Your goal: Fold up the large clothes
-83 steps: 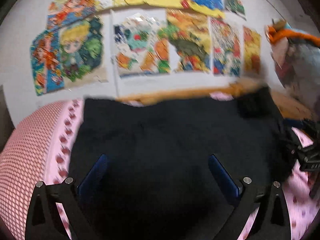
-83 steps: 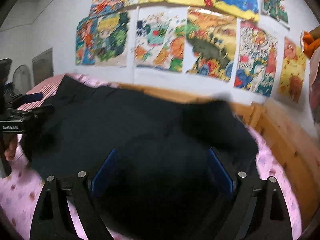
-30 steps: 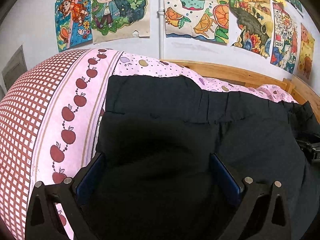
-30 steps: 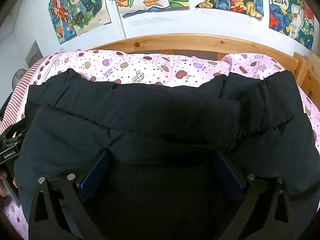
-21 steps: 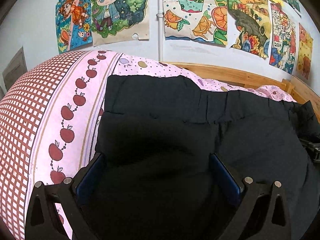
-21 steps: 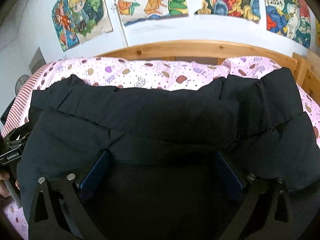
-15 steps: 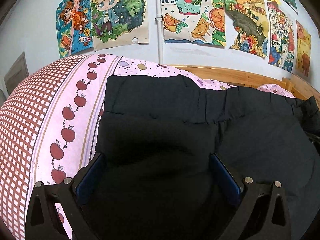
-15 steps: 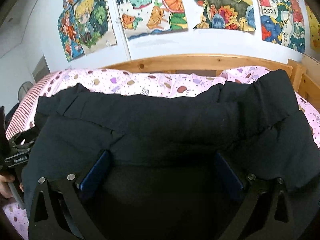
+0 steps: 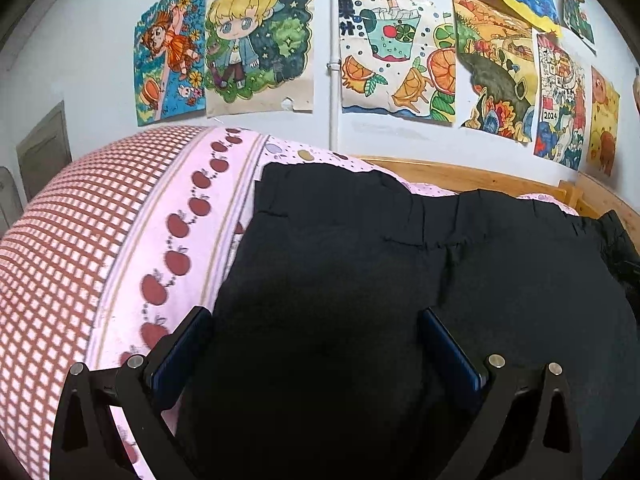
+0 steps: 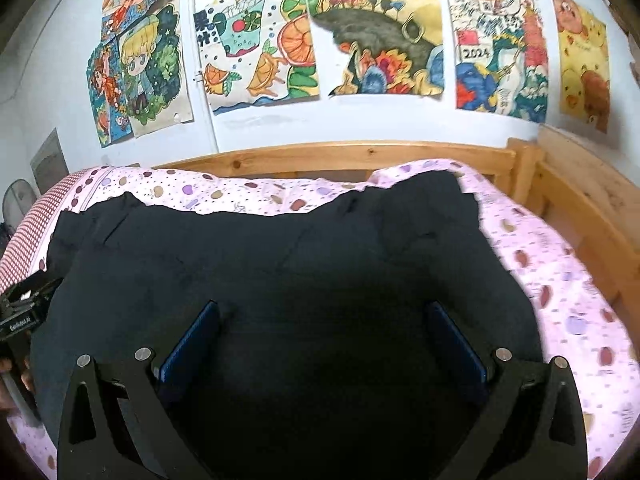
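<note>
A large black garment (image 9: 400,264) lies folded on the pink bed, its elastic waistband toward the wall; it also fills the right wrist view (image 10: 280,272). My left gripper (image 9: 316,332) is open, its blue-padded fingers (image 9: 180,352) spread over the garment's left part near its left edge. My right gripper (image 10: 320,328) is open over the garment's middle, fingers (image 10: 456,344) wide apart. Black cloth lies between both pairs of jaws; no grip shows. The left gripper's body (image 10: 24,312) shows at the left edge of the right wrist view.
The bed has a pink spotted sheet (image 10: 560,280) and a red-checked apple-print cover (image 9: 100,232) at the left. A wooden bed frame (image 10: 360,156) runs along the wall and right side. Colourful drawings (image 9: 392,56) hang on the wall.
Both grippers have pulled back and tilted up a little, so more wall shows. The garment lies flatter on the bed, its far edge spread out. Both jaws stay open.
</note>
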